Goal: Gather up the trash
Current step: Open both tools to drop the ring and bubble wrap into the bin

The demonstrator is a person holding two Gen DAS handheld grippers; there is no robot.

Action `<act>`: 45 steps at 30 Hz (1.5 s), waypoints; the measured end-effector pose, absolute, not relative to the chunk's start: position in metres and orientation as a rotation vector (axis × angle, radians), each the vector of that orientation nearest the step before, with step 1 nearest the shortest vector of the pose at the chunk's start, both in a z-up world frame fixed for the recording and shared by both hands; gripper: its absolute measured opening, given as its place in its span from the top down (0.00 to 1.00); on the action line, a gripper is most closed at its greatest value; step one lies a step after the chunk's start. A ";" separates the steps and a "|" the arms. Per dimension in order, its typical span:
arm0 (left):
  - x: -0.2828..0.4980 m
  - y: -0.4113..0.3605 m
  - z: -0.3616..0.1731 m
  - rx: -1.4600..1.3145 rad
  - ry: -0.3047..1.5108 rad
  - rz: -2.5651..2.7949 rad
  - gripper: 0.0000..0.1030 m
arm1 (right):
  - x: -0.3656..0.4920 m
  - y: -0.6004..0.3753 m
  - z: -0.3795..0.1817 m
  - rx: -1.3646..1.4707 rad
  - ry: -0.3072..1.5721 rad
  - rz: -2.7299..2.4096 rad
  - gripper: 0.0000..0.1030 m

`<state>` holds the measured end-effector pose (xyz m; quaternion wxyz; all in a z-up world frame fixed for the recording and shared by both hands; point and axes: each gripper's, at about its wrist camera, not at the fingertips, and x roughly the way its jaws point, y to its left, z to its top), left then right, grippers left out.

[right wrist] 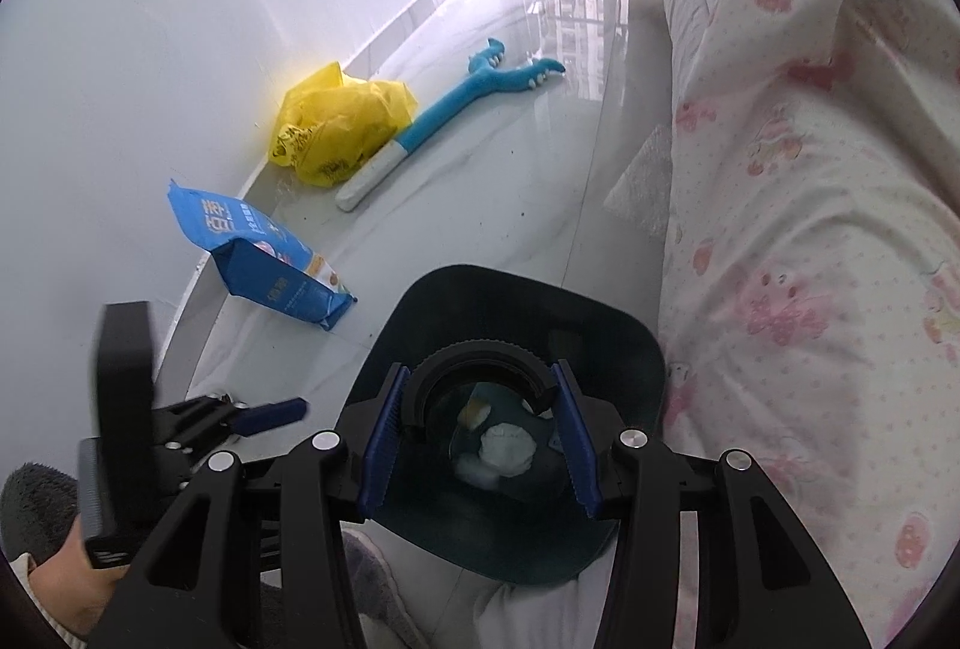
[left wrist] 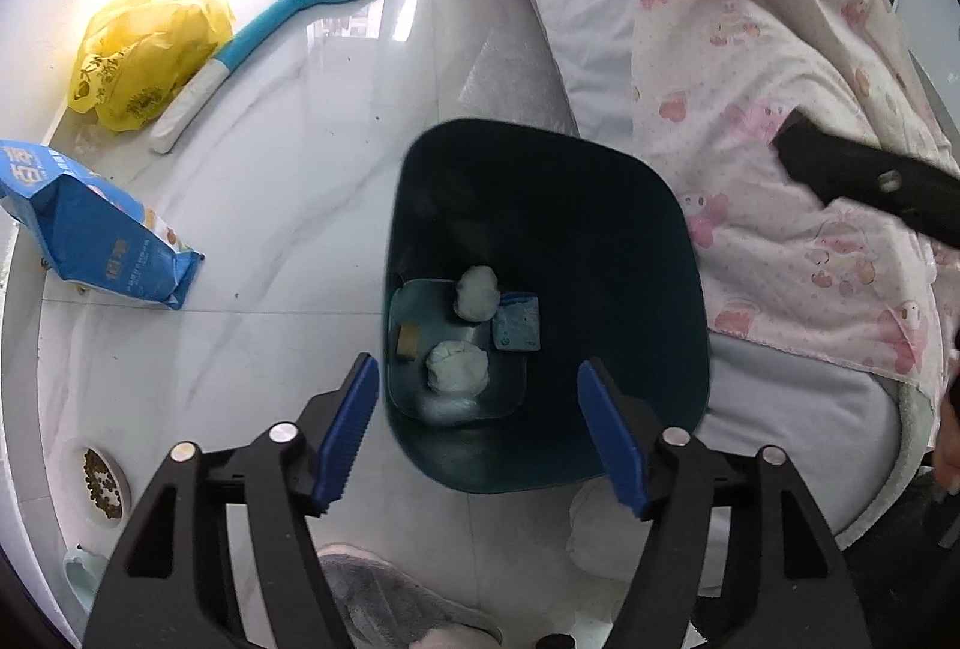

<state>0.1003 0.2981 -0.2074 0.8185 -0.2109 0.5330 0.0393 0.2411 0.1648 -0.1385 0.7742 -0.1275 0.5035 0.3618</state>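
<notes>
We're looking straight down into the dark teal bin [left wrist: 552,253], our landmark on the pale tiled floor [left wrist: 288,181] right beside the bed with its pink-patterned blanket [left wrist: 780,120]. The left gripper [left wrist: 480,430] hangs over the bin's near rim with its blue pads spread wide and nothing between them. At the bottom of the bin we see two white crumpled wads [left wrist: 459,370], a small blue packet [left wrist: 517,329] and a yellowish scrap [left wrist: 409,340]. Over on our other side, the right gripper [right wrist: 477,445] is clamped on a black ring with a clear lens [right wrist: 480,379], poised directly above the bin's mouth, and through that lens we catch the wads below. Beyond the bin, toward the wall, a blue bag [left wrist: 102,229] lies on its side; farther off sit a yellow plastic bag [left wrist: 144,60] and a long blue plush toy [left wrist: 270,30]. Nearer to us than the bin, on the wall side, is a bowl of kibble [left wrist: 105,481].
</notes>
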 end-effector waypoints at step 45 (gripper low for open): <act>0.049 0.329 -0.083 -0.310 0.694 0.153 0.08 | 0.236 0.190 -0.233 -0.380 1.335 0.636 0.31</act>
